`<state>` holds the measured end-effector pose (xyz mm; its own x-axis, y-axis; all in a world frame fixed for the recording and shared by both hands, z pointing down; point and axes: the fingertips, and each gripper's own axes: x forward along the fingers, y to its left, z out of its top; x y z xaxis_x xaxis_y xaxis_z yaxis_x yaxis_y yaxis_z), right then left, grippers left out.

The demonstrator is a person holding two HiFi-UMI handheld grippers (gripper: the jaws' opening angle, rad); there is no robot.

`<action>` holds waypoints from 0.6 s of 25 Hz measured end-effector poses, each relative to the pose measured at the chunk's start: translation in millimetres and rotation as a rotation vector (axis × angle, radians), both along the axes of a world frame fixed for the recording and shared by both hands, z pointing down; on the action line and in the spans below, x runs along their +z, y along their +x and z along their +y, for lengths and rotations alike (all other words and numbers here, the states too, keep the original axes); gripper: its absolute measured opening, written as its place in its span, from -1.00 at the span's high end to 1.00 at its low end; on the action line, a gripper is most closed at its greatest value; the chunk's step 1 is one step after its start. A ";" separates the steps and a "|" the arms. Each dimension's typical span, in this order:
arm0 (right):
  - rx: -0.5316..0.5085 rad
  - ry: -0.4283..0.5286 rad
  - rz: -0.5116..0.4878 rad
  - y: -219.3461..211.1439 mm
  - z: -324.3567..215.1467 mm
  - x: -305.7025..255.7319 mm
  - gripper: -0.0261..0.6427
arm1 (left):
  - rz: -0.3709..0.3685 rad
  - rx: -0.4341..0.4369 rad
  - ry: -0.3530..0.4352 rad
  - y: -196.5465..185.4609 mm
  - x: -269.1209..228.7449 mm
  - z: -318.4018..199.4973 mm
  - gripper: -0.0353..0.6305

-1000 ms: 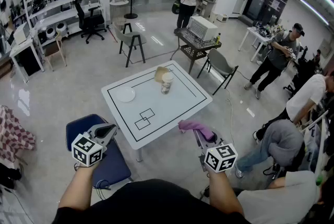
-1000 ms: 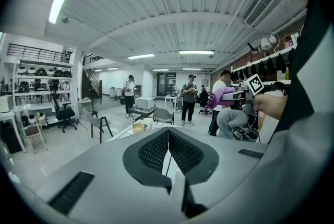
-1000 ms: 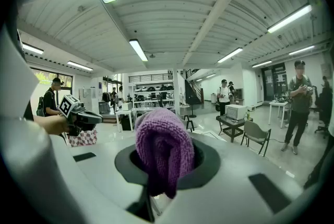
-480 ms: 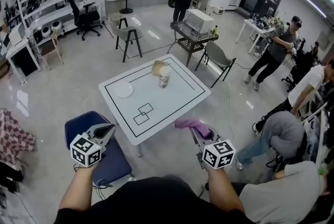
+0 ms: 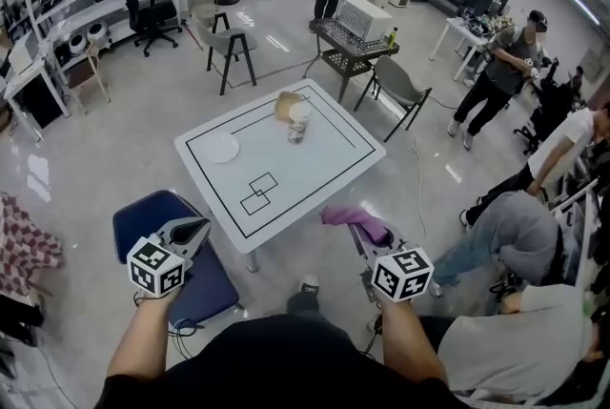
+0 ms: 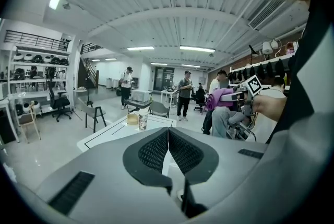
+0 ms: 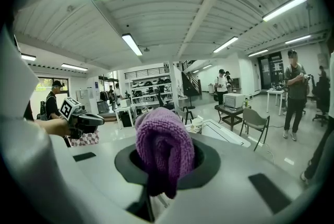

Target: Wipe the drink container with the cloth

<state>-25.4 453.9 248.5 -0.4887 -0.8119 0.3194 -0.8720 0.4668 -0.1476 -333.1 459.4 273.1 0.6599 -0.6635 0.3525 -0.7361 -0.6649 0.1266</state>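
Table [image 5: 319, 171] shifted up-frame; right hand-held gripper [image 5: 362, 238] pinches nubby purple cloth [image 5: 351, 218].

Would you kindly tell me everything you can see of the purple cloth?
The purple cloth looks like a soft, looped terry fabric, bunched into a rounded fold. It is pinched in the right claw, whose jaws are shut on it. The bulge sticks out ahead and a darker end hangs below. It is held in the air, short of the white table, and touches nothing else.
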 end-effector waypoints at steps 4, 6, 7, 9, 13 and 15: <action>0.010 -0.017 -0.003 10.1 -16.1 7.6 0.67 | -0.010 0.008 -0.006 9.6 1.3 -18.6 0.82; 0.013 -0.019 -0.005 14.8 -27.7 13.3 0.67 | -0.014 0.007 -0.010 12.1 5.9 -28.9 0.82; 0.013 -0.019 -0.007 16.9 -34.1 15.9 0.67 | -0.017 0.005 -0.013 13.3 8.6 -34.1 0.82; 0.010 -0.021 -0.011 20.6 -47.5 20.0 0.67 | -0.024 0.002 -0.018 16.6 13.0 -45.2 0.82; -0.009 -0.035 -0.014 27.7 -79.0 28.8 0.67 | -0.036 -0.008 -0.031 26.5 18.3 -72.9 0.82; -0.020 -0.046 -0.015 33.1 -98.3 34.7 0.67 | -0.039 -0.016 -0.035 32.9 20.3 -89.7 0.82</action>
<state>7.6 355.6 283.3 -0.5093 -0.7868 0.3486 -0.8603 0.4762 -0.1819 -300.1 369.7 293.4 0.6345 -0.6609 0.4009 -0.7516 -0.6485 0.1206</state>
